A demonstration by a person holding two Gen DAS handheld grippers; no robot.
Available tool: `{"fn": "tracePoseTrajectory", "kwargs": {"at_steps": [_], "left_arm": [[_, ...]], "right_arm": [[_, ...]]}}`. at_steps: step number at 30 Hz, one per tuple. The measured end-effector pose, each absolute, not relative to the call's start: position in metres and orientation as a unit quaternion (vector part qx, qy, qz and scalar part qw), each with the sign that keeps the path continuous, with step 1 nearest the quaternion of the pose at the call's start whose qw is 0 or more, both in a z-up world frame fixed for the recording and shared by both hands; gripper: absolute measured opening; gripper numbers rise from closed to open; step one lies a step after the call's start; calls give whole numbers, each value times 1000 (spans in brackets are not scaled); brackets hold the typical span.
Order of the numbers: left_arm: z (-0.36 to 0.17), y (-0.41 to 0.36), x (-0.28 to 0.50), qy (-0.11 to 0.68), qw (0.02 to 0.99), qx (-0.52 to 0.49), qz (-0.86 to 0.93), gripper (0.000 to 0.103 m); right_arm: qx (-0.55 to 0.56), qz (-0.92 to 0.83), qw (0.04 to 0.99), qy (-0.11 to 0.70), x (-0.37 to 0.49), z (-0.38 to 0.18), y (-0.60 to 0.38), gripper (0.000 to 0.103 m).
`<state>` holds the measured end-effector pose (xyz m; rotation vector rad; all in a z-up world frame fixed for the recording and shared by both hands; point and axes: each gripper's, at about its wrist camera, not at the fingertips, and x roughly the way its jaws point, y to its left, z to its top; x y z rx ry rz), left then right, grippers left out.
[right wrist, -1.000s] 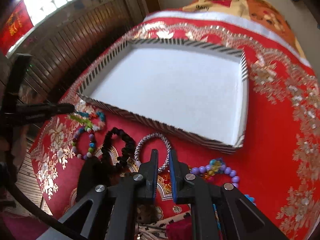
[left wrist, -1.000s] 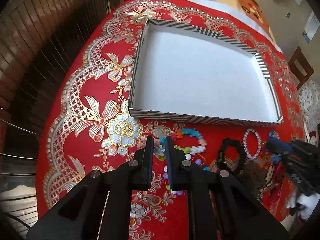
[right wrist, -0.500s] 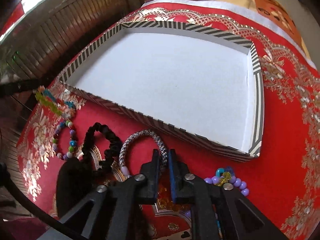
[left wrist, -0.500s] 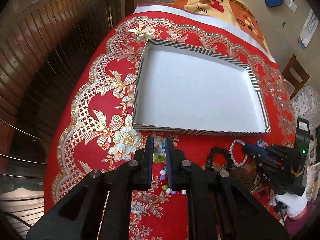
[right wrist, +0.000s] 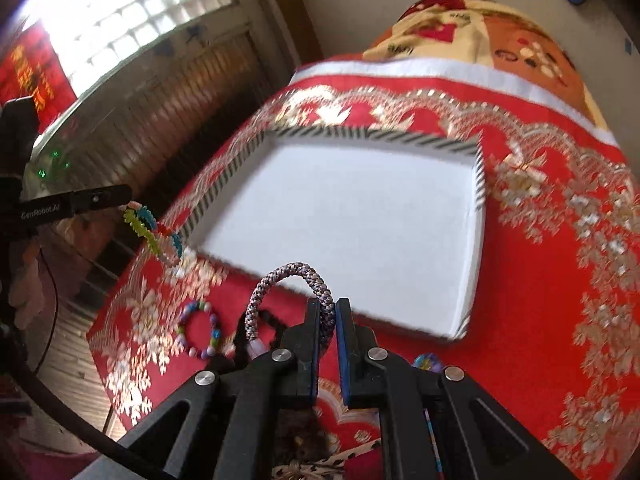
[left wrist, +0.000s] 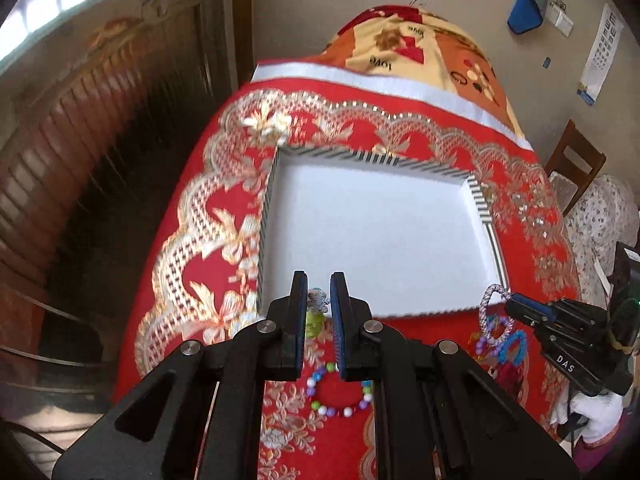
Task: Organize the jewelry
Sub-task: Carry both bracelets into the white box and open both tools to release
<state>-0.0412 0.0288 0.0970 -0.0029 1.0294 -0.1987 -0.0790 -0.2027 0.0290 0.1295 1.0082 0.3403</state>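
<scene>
Now both grippers have come up off the red tablecloth (left wrist: 192,280) with a bracelet each, where 1 second ago they were low among the loose jewelry with nothing lifted. The right gripper (right wrist: 328,322) pinches the braided bracelet (right wrist: 280,276) near one end of its loop, so the cord arches up and to the left of the jaws; from the left wrist view it hangs at the near right corner of the striped box (left wrist: 480,204). The left gripper (left wrist: 319,300) is nearly closed on the colourful charm bracelet (left wrist: 316,312); the right wrist view shows it dangling from the tips just outside the box's left wall. That suggests the pick-up step is done for 2 pieces and carrying them over the white box floor comes next. Both grippers are raised and pitched forward, aimed at the box's near wall, the left one just short of it. The pastel bead bracelet (left wrist: 340,396) lies flat on the cloth under the left gripper, and the black bracelet (right wrist: 256,328) and the purple beads (right wrist: 428,362) remain on the cloth too, so most of the sorting looks still ahead.
</scene>
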Motion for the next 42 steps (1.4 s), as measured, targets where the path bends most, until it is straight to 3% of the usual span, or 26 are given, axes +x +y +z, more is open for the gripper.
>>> {"fn": "tracePoseTrajectory", "kwargs": {"at_steps": [14,42], "left_arm": [[85,4,19,489,867,19,-89,10],[6,-23,126,537,841,34,-57,10]], "right_arm": [[64,115,863,488,-27,26,-226,7],[64,39,839,539,83,-34,-268,7]]}}
